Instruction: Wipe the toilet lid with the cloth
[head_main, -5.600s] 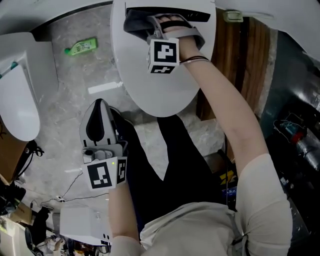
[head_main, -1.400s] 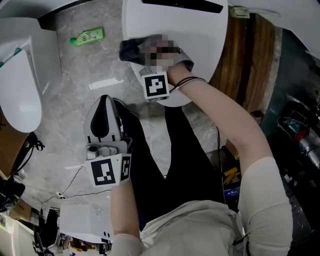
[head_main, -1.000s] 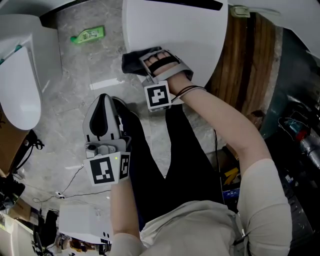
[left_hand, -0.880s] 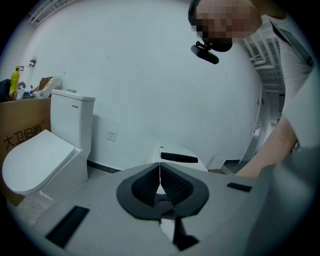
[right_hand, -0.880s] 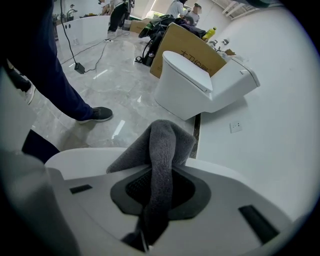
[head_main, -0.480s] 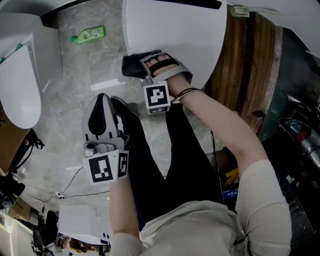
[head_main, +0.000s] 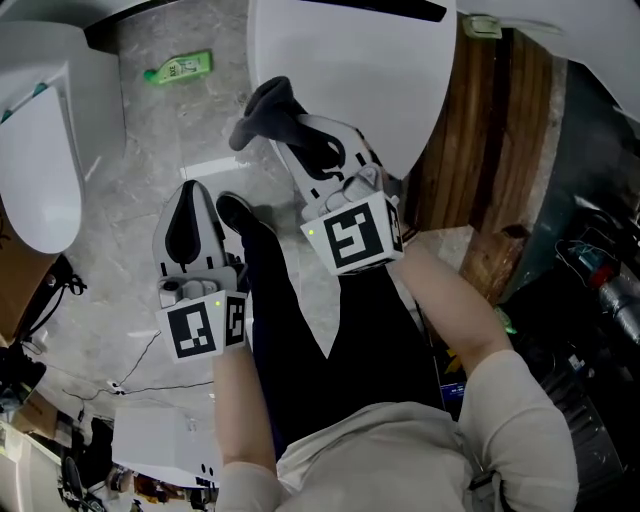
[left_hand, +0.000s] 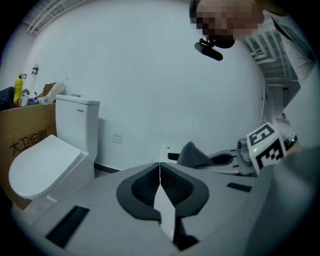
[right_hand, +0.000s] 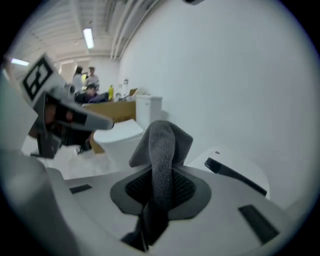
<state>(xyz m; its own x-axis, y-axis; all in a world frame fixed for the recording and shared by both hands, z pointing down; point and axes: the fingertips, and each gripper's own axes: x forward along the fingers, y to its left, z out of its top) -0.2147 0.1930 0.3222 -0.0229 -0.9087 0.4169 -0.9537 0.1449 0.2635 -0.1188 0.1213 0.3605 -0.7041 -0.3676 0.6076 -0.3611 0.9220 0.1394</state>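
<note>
The white toilet lid (head_main: 350, 75) fills the top middle of the head view, closed and seen from above. My right gripper (head_main: 282, 125) is lifted off its near-left edge, shut on a dark grey cloth (head_main: 265, 110) that bunches past its tips. In the right gripper view the cloth (right_hand: 162, 150) stands up between the shut jaws, with the lid (right_hand: 240, 172) behind it. My left gripper (head_main: 190, 215) hangs over the floor left of the lid, shut and holding nothing; its jaws meet in the left gripper view (left_hand: 160, 172).
A second white toilet (head_main: 35, 150) stands at the left, also in the left gripper view (left_hand: 45, 160) beside a cardboard box (left_hand: 22, 142). A green bottle (head_main: 177, 68) lies on the marble floor. Wooden panelling (head_main: 490, 120) runs right of the lid. My dark trouser legs are below.
The right gripper has lifted the cloth off the lid's near edge and drawn back toward me, turning upward. Earlier it wiped from the lid's far end to its near-left edge. The left gripper barely moved.
</note>
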